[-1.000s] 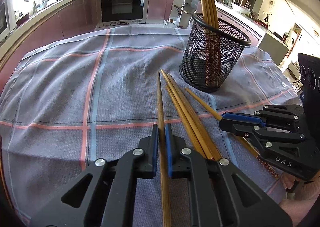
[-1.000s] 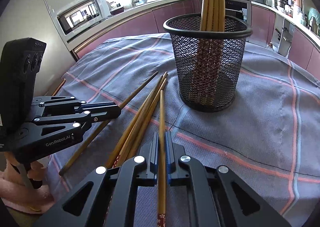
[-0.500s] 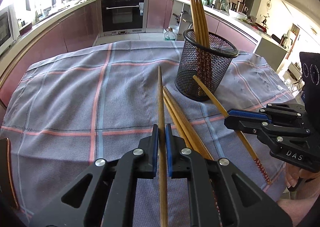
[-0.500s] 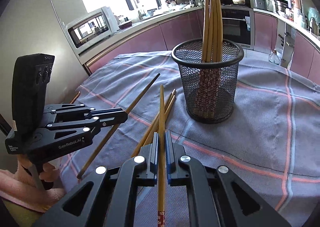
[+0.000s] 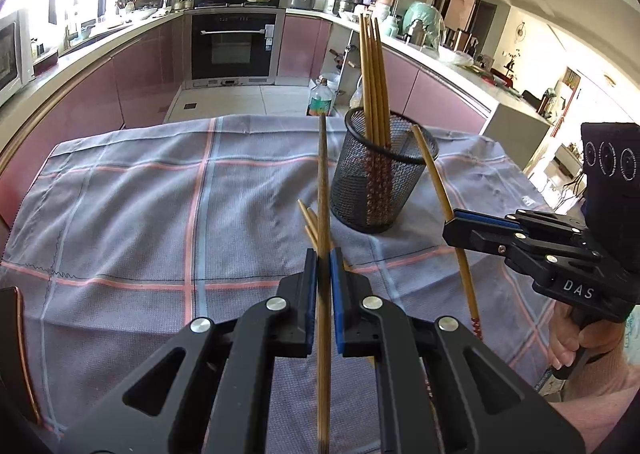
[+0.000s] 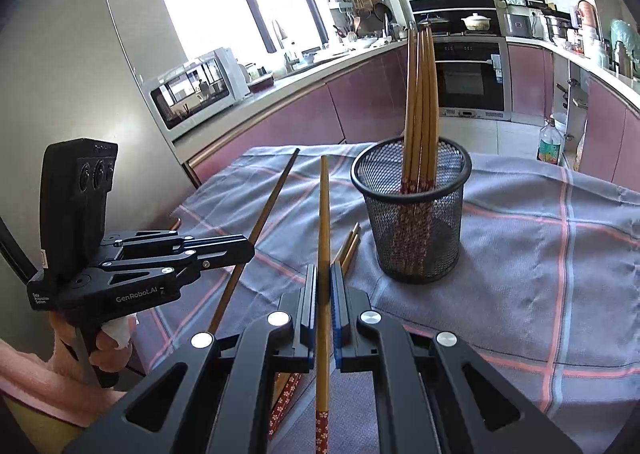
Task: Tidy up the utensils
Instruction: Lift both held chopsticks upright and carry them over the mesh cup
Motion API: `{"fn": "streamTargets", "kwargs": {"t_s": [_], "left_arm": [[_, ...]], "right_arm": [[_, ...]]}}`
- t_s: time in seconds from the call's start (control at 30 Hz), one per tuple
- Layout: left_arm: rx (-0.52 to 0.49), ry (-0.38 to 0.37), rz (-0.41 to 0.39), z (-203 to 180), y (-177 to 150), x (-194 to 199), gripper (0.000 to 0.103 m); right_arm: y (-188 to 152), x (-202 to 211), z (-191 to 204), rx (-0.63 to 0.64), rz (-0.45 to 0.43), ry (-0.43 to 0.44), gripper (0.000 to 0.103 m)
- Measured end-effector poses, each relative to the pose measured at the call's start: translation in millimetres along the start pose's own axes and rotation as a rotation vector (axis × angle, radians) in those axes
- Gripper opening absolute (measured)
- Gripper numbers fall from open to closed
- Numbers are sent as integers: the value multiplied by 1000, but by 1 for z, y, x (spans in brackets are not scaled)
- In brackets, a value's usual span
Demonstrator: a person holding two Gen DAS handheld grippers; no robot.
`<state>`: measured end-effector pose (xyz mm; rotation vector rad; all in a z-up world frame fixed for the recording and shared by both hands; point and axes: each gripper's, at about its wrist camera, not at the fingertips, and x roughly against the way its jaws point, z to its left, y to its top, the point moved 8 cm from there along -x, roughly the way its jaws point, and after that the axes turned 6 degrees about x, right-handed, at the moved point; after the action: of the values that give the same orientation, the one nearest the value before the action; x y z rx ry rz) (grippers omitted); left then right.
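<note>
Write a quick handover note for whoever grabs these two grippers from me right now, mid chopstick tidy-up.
Left hand-held gripper: shut on one chopstick, clear of the cloth, tip pointing toward the mesh cup.
Right hand-held gripper: shut on another chopstick, also raised, patterned end toward the handle.
Mesh cup: upright on the checked tablecloth, several chopsticks already standing in it.
Left to do: drop both held chopsticks into the cup, then collect the loose chopsticks lying on the cloth beside the cup.
</note>
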<state>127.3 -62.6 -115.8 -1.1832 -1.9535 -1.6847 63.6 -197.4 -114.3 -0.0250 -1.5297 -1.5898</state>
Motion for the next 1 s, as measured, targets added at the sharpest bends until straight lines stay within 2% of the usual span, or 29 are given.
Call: {"fn": "streamTargets", "kwargs": {"t_s": [0.47,1.0], "left_arm": [[-7,-121,-104,-19,28,49,8],[-15,-169,-235,-34,80,86,8]], "right_arm": [[35,32,-14,-6,-131,-24,5],[80,60,-24,51,-244,-68,5]]}}
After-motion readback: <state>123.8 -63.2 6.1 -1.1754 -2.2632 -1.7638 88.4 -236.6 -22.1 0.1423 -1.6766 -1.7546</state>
